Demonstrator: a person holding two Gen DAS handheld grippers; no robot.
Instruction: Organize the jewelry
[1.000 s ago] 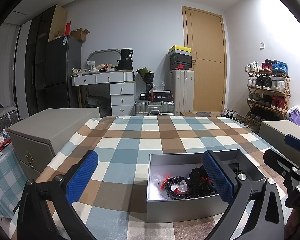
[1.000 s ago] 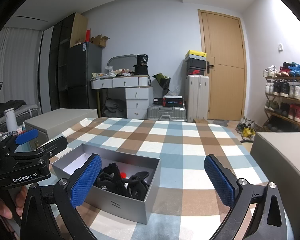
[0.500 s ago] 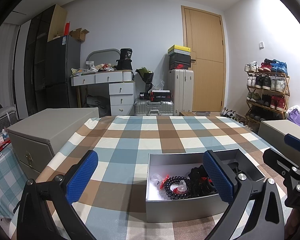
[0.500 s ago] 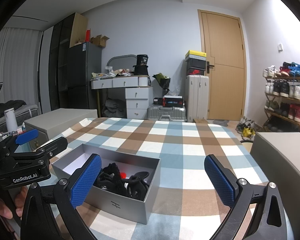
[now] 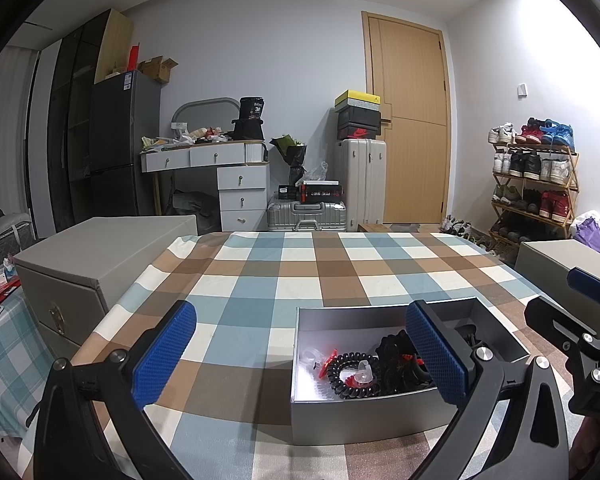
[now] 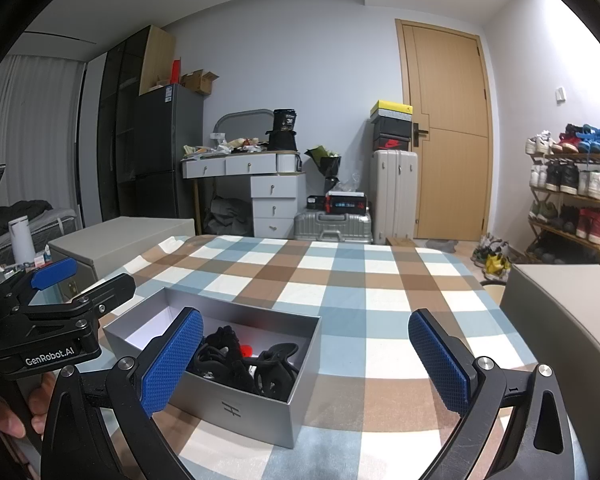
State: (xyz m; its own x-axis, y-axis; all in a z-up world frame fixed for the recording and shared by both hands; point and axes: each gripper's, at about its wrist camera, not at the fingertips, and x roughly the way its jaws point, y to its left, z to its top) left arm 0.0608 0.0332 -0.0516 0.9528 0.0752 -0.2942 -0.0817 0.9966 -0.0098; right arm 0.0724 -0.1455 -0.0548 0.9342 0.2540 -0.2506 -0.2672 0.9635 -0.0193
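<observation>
Fingers of the left gripper [image 5: 300, 354] stand wide apart with blue ribbed pads [image 5: 164, 354], holding nothing; the right gripper [image 6: 306, 362] is spread just as wide and equally empty; neither has shifted noticeably from half a second or a second ago, and the whole scene matches those earlier views.

Between the left gripper's fingers, toward its right pad, sits the open silver box [image 5: 364, 420] on the checked tablecloth [image 5: 300, 276]; that right pad overlaps the box's right part in the left wrist view, though whether it touches cannot be told; inside the box lie a black coiled hair tie [image 5: 350, 378], clear plastic clips [image 5: 362, 372] with red bits beside them, and a heap of black hair accessories [image 5: 392, 354] further right; nothing in the box has moved since the earlier frames.

From the right wrist view the same box [image 6: 236, 404] lies at the left finger, whose pad covers its near left corner; dark accessories [image 6: 240, 364] fill its right end; beyond the right finger the cloth is bare.

Further out, grey storage cases [image 5: 100, 256] flank the table on both sides; behind stand a white dresser [image 5: 228, 176], a pale suitcase [image 5: 360, 184], a wooden door [image 5: 412, 120] and a shoe rack [image 5: 534, 184].
</observation>
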